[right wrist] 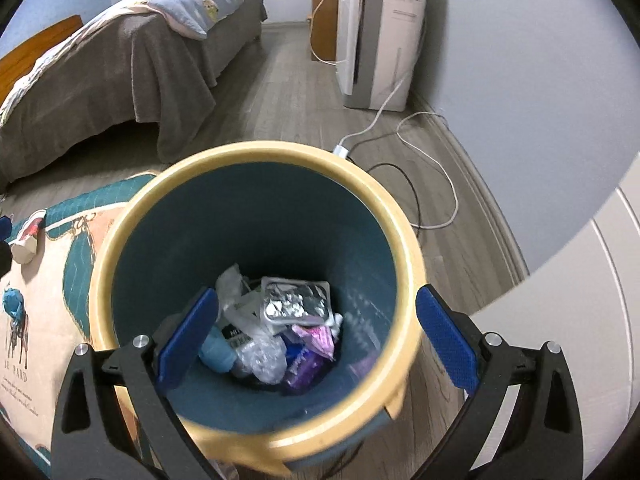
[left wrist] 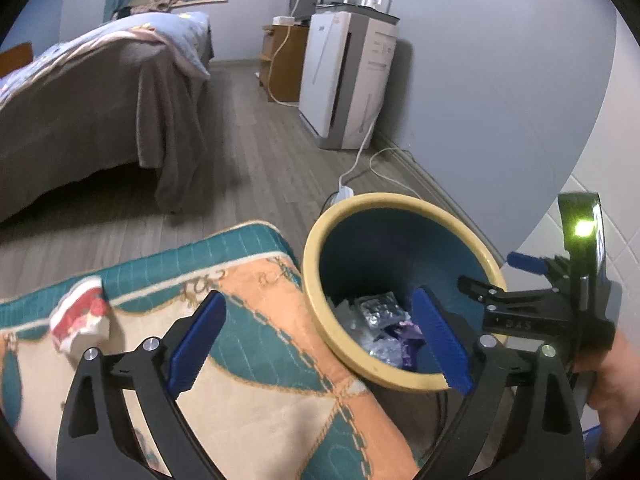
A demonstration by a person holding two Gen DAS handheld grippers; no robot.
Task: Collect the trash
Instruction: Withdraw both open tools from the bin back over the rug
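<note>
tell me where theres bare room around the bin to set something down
The rug is bare between the crumpled red and white wrapper and the trash bin. Wood floor lies open between the bed and the white appliance. Behind the bin it is crowded with cables. The bin's bottom is covered with trash.

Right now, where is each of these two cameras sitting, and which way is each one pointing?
Left wrist: on the left gripper, open over the patterned rug, facing across the room; the right gripper and the person's hand show at right.
Right wrist: on the right gripper, open, looking down into the trash bin.
Shared: bin, its wrappers, red-and-white cup, bed, white appliance.
</note>
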